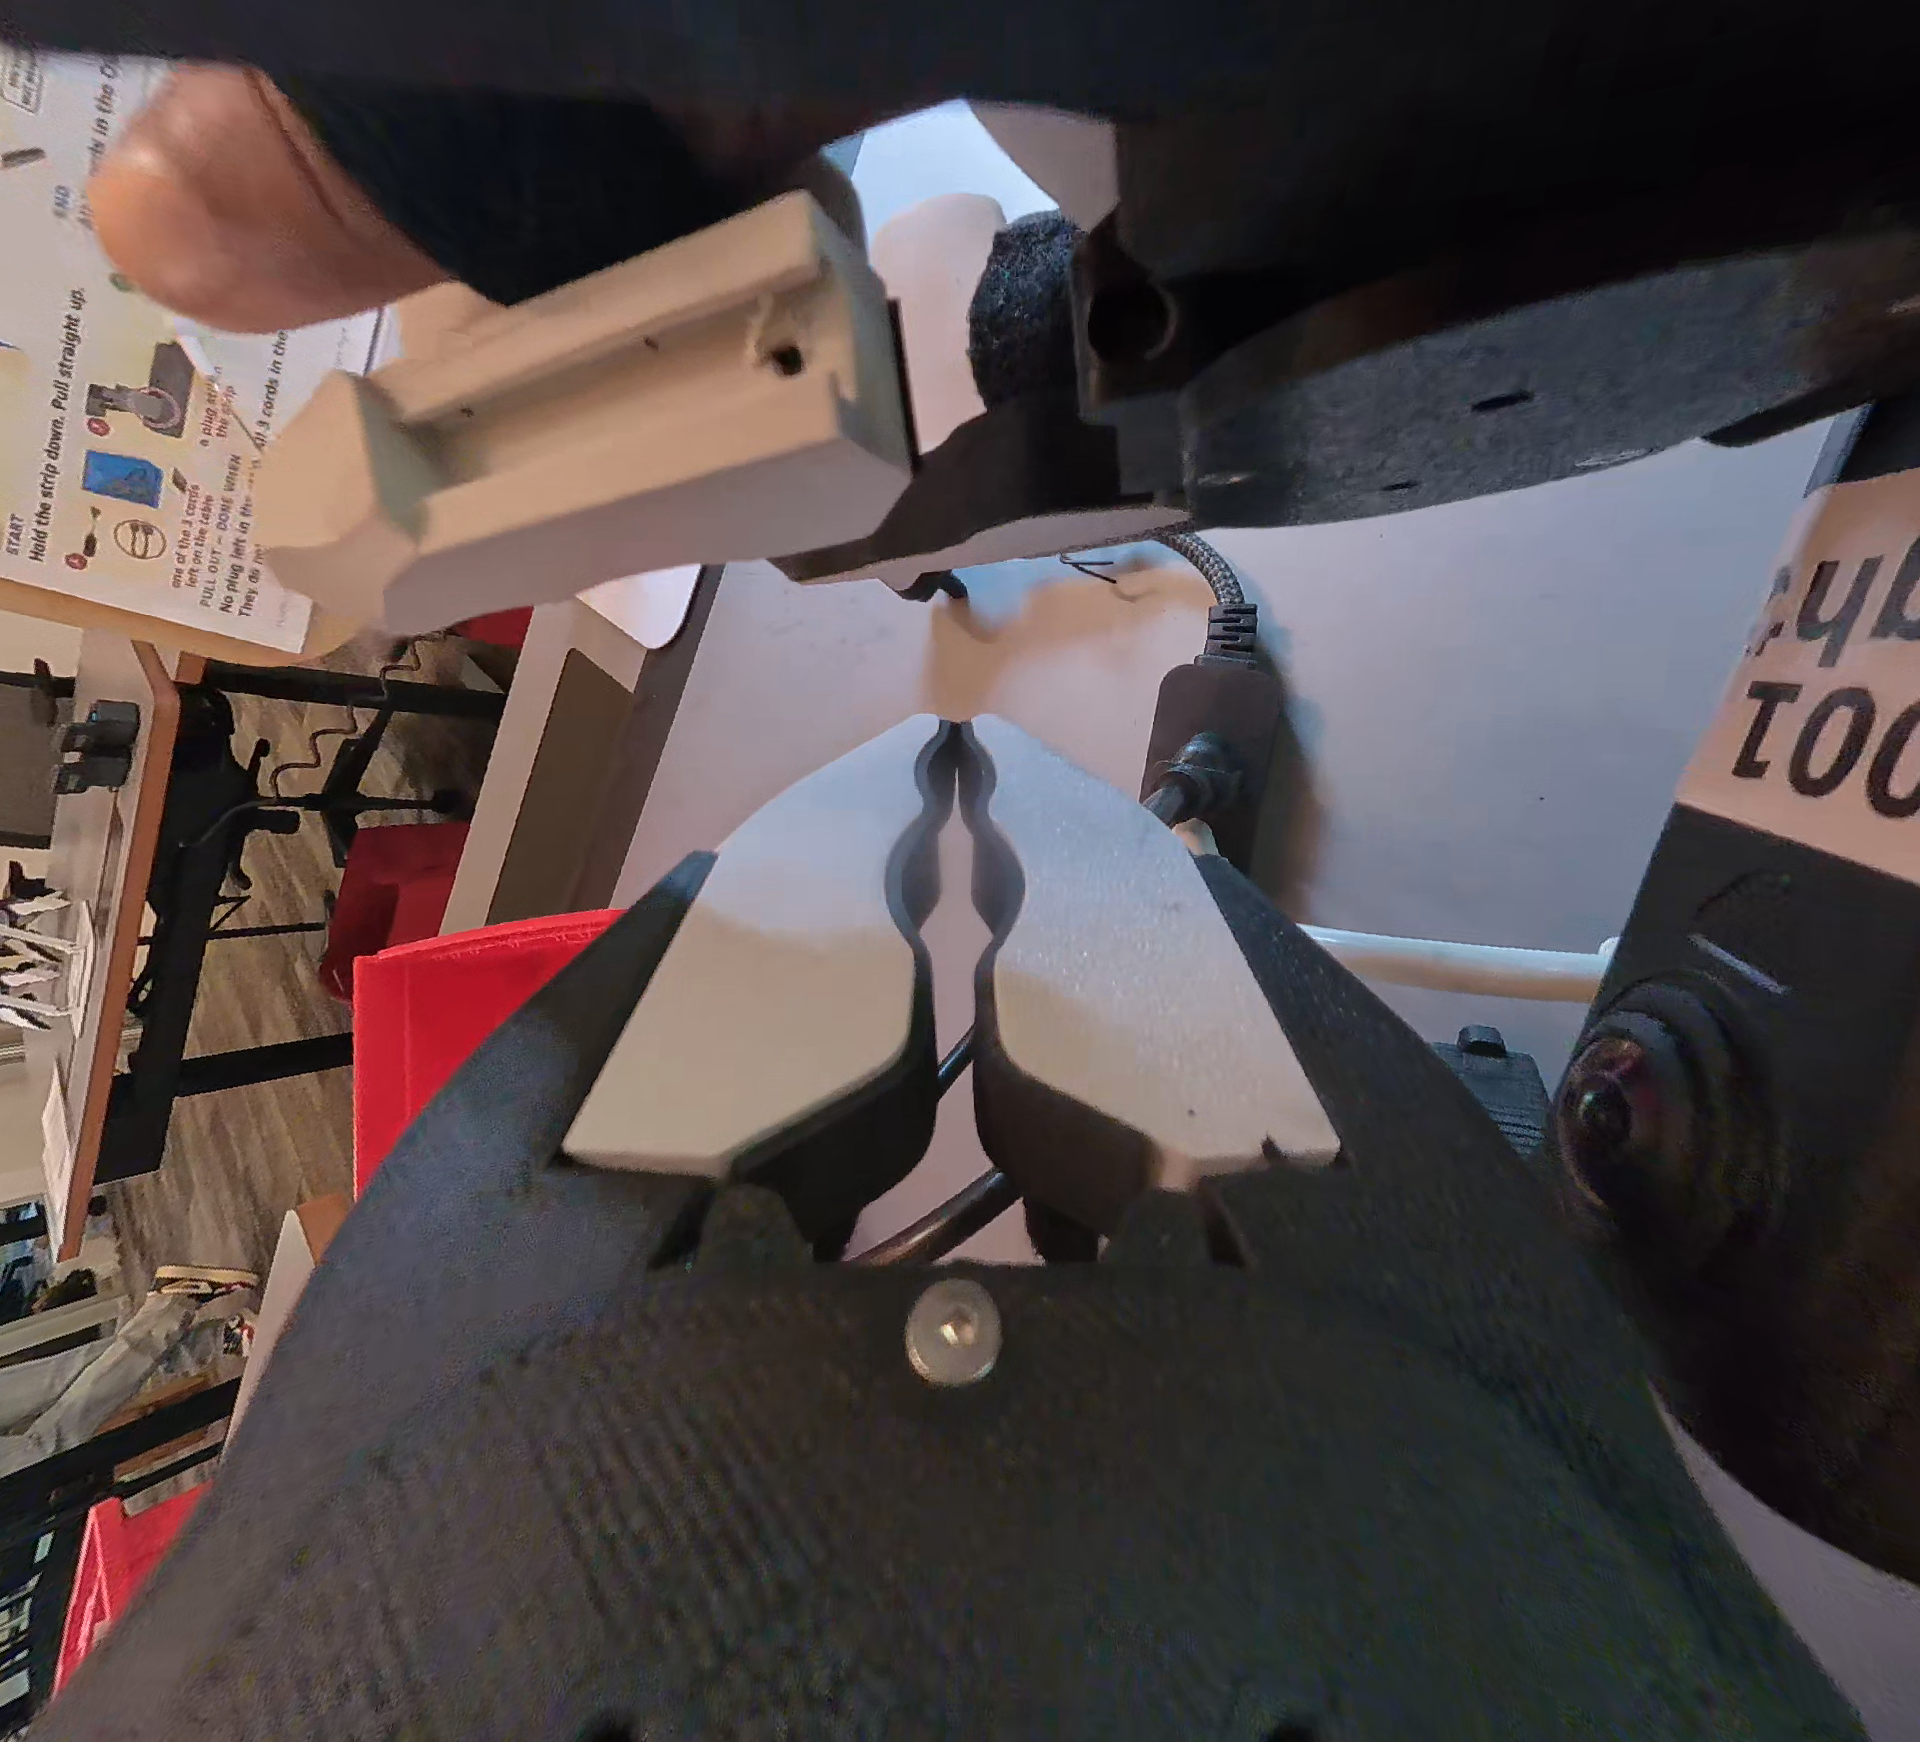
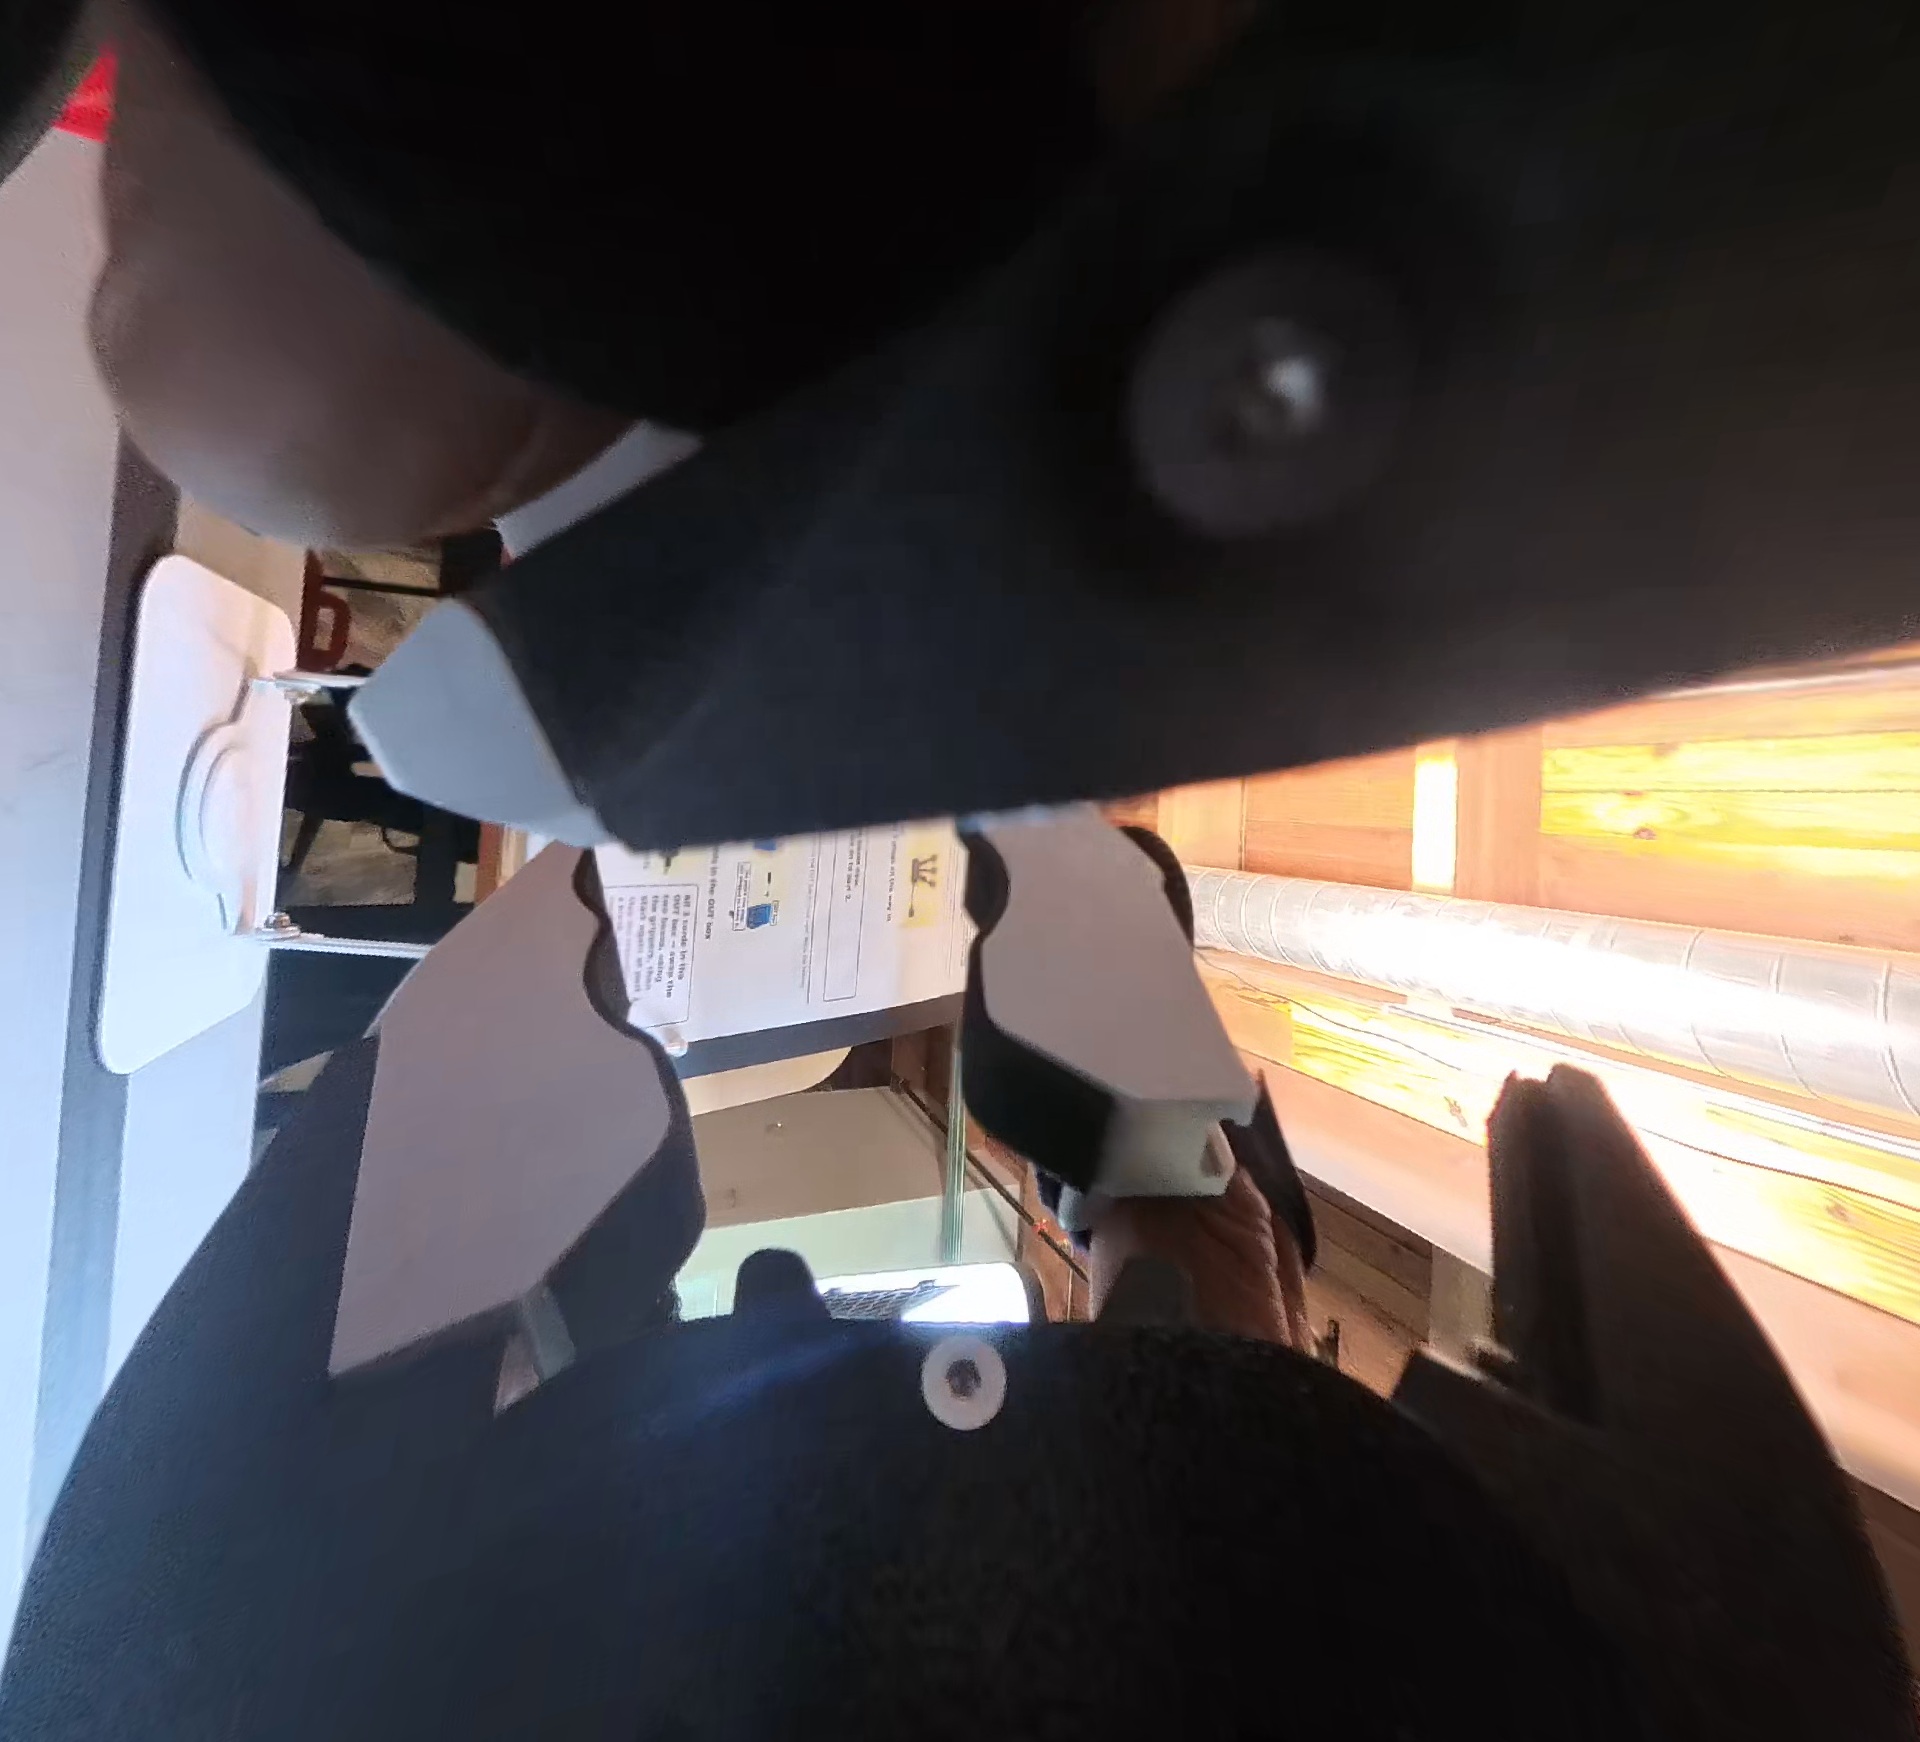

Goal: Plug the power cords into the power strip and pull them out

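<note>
**Grippers crowded, right one aimed off the desk**

Biggest risk: your two tools knock together. The right gripper (image 2: 790,954) fills the far top and right of the left wrist view, just beside the left gripper (image 1: 956,742). Any quick swing from here would probably clip one on the other.

Next risk: your right jaws stand wide open and hold nothing. They point at a wooden ceiling and a silver duct (image 2: 1558,975), not at the desk (image 1: 1455,612). Reach down from this angle and you would likely go in blind and miss the plug.

Your left jaws are closed, tips meeting, with nothing seen pinched between them. A dark cord runs behind the gap at their base; I cannot tell if it is caught. If it is, a lift could drag it.

The task's thing: a black plug (image 1: 1210,736) with a braided cord (image 1: 1210,554) lies on the desk, just right of the left tips and a little beyond. The power strip I cannot make out in either view.

Only the left wrist view shows the desk, the plug, a white cord (image 1: 1455,965) and a red bin (image 1: 457,1017) on the left. Only the right wrist view shows the ceiling and the open jaws. Both catch the instruction sheet (image 1: 94,404).
</note>
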Demonstrator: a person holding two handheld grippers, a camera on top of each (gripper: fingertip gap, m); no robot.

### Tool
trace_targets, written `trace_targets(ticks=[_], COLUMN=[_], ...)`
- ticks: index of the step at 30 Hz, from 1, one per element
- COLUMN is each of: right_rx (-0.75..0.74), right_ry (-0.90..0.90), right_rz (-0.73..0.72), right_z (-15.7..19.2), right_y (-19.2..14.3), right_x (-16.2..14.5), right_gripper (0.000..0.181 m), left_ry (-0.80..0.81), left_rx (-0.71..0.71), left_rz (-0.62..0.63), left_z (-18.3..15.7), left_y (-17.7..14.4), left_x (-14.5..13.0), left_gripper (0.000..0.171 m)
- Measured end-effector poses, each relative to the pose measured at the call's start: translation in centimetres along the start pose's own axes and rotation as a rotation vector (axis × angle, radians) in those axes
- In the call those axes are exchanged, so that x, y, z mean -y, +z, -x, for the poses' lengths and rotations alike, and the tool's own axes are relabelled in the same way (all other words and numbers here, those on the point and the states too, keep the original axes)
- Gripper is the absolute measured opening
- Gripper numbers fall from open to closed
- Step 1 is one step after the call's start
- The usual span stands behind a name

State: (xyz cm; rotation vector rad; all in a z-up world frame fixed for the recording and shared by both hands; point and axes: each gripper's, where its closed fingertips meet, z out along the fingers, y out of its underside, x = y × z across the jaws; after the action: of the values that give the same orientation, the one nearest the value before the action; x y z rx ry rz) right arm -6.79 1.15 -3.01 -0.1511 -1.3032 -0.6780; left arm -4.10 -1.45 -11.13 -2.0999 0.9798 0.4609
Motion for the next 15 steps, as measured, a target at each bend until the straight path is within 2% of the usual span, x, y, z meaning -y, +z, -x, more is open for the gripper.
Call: trace_targets(ticks=[15], right_rx=[0.045], right_ry=[-0.063], right_rz=[0.000], right_z=[0.13], right_y=[-0.19], right_x=[0.09], right_gripper=[0.112], left_ry=[0.014], left_rx=[0.004], left_rz=[0.020], left_z=[-0.13], left_y=[0.19], left_x=[0.07], left_gripper=[0.000])
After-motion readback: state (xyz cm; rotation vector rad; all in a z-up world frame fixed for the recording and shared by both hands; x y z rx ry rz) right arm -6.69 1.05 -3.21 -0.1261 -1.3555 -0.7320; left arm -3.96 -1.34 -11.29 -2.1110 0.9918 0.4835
